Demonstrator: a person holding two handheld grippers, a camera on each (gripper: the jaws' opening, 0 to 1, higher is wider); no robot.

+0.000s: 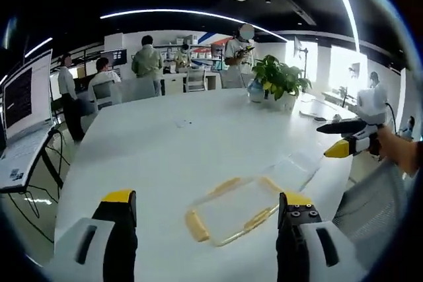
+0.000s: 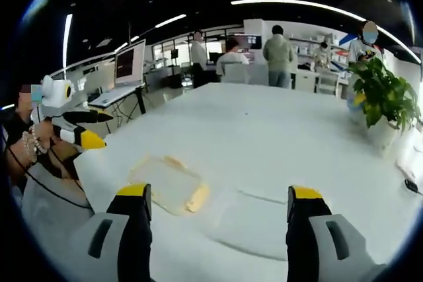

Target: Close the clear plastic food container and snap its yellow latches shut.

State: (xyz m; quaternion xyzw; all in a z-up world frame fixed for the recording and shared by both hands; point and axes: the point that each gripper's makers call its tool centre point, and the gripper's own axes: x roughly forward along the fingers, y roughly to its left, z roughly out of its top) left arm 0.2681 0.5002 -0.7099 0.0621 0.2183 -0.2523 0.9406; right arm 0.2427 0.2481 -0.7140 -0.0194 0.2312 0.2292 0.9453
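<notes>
Clear plastic food container [image 1: 231,211] is lying flat on the white worktop [image 1: 198,137], see-through with yellow latches [image 1: 196,225] along its edges, sitting between the left gripper [image 1: 208,211] jaws' line of sight. Left gripper is hovering with jaws spread wide, holding nothing; right gripper [image 2: 221,201] likewise. No readable labels or writing.

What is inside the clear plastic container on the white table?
The container looks empty: the white table shows through its clear plastic, and only the yellow latches lie along its rim. Glare in both views could hide something small or clear.
</notes>
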